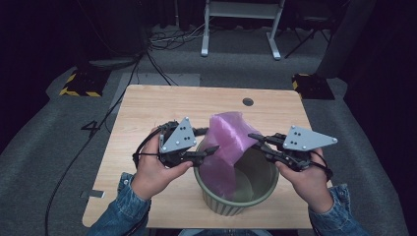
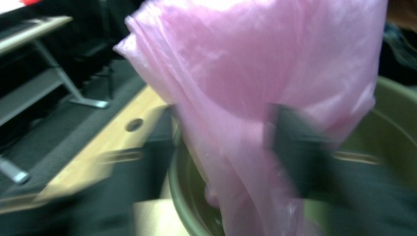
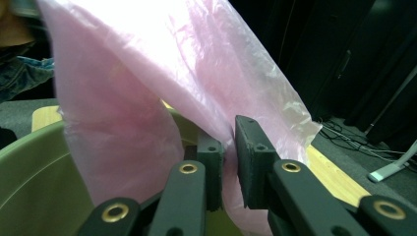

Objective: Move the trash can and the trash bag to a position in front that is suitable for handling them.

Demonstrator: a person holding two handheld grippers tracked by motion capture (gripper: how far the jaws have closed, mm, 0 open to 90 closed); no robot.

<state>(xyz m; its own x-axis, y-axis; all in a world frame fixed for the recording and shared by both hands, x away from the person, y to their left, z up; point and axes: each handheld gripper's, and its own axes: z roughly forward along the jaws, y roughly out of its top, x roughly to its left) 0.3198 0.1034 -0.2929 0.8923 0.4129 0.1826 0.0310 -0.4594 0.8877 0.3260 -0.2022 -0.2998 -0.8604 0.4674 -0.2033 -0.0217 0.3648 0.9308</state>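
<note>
A pink plastic bag stands half inside a green ribbed bin near the table's front edge. My right gripper reaches in from the right. In the right gripper view it is shut on the bag's edge, just above the bin's rim. My left gripper is at the bag's left side. The left gripper view is blurred; there the left gripper is open, with the bag hanging between its spread jaws over the bin.
The wooden table has a round cable hole near its far edge. Beyond it on the grey floor are a white desk frame, loose cables and two yellow-and-black striped blocks.
</note>
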